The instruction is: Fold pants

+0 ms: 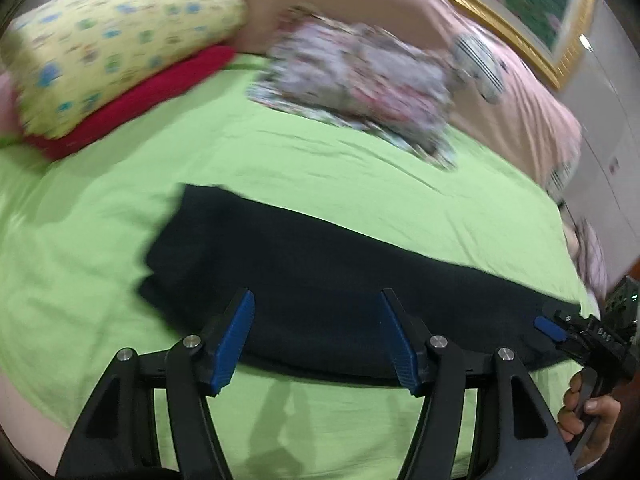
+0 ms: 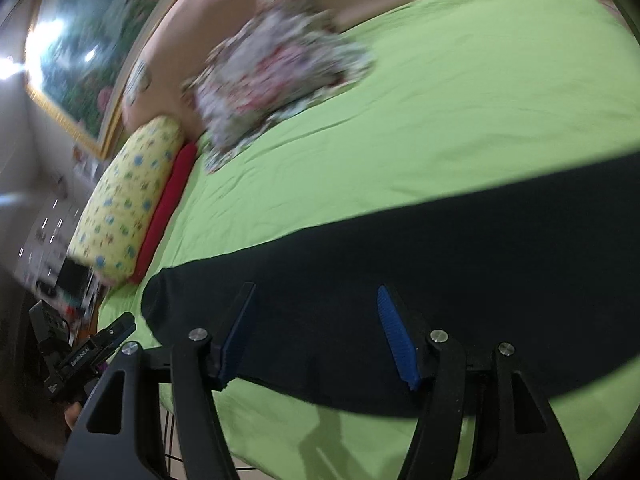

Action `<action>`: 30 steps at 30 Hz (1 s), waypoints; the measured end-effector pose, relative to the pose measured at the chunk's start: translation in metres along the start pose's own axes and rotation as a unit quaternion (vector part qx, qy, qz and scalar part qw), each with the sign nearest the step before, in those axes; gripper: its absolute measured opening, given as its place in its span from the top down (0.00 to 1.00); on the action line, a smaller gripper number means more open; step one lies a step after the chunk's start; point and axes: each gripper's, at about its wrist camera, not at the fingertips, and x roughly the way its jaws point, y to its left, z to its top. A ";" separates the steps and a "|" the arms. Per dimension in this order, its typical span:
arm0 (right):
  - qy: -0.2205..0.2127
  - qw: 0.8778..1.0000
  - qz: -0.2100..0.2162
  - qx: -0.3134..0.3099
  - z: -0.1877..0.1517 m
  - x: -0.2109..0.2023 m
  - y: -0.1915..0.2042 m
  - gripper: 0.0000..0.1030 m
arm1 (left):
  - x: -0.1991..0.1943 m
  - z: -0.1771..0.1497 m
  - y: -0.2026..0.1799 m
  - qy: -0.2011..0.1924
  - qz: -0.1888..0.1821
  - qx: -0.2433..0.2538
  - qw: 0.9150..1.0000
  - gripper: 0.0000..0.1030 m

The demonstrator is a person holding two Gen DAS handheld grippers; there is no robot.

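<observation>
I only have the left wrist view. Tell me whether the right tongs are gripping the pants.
Observer: No. In the right wrist view, the right tongs stand open over the black pants, with nothing pinched between the blue pads.
Operator: Report where my left tongs sit from that side.
Observer: The left tongs sit beyond the pants' rounded end, with a strip of green sheet between them and the pants.
Operator: Give me the pants' other end.
Observer: I can't. The pants run out past that view's right edge.
</observation>
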 end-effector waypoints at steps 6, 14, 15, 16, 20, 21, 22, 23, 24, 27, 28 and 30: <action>-0.055 0.997 -0.049 0.036 -0.015 -0.059 -0.044 0.39 | 0.027 -0.007 -0.080 0.035 -0.043 0.072 0.996 0.31; -0.093 0.985 -0.088 0.112 -0.033 -0.098 -0.096 0.39 | 0.050 -0.020 -0.169 0.075 -0.083 0.161 0.981 0.30; -0.097 0.984 -0.088 0.118 -0.033 -0.101 -0.098 0.39 | 0.051 -0.021 -0.178 0.077 -0.086 0.172 0.978 0.30; -0.101 0.983 -0.089 0.123 -0.034 -0.104 -0.102 0.39 | 0.054 -0.020 -0.187 0.076 -0.088 0.180 0.977 0.30; -0.119 0.977 -0.103 0.147 -0.037 -0.113 -0.112 0.39 | 0.053 -0.021 -0.215 0.074 -0.095 0.215 0.969 0.26; -0.123 0.974 -0.109 0.154 -0.038 -0.116 -0.116 0.39 | 0.054 -0.019 -0.219 0.075 -0.099 0.218 0.968 0.26; -0.129 0.972 -0.112 0.162 -0.039 -0.118 -0.119 0.39 | 0.055 -0.017 -0.224 0.077 -0.103 0.222 0.966 0.26; -0.135 0.969 -0.118 0.171 -0.040 -0.121 -0.123 0.39 | 0.059 -0.015 -0.228 0.079 -0.104 0.225 0.966 0.26; -0.137 0.967 -0.123 0.177 -0.041 -0.122 -0.125 0.39 | 0.060 -0.015 -0.232 0.081 -0.106 0.227 0.965 0.26; -0.146 0.960 -0.132 0.200 -0.042 -0.126 -0.137 0.39 | 0.072 -0.010 -0.245 0.093 -0.114 0.235 0.961 0.25; -0.148 0.958 -0.135 0.206 -0.042 -0.128 -0.141 0.39 | 0.075 -0.010 -0.248 0.096 -0.115 0.240 0.959 0.25; -0.153 0.953 -0.139 0.220 -0.043 -0.129 -0.149 0.39 | 0.081 -0.009 -0.259 0.099 -0.116 0.256 0.955 0.24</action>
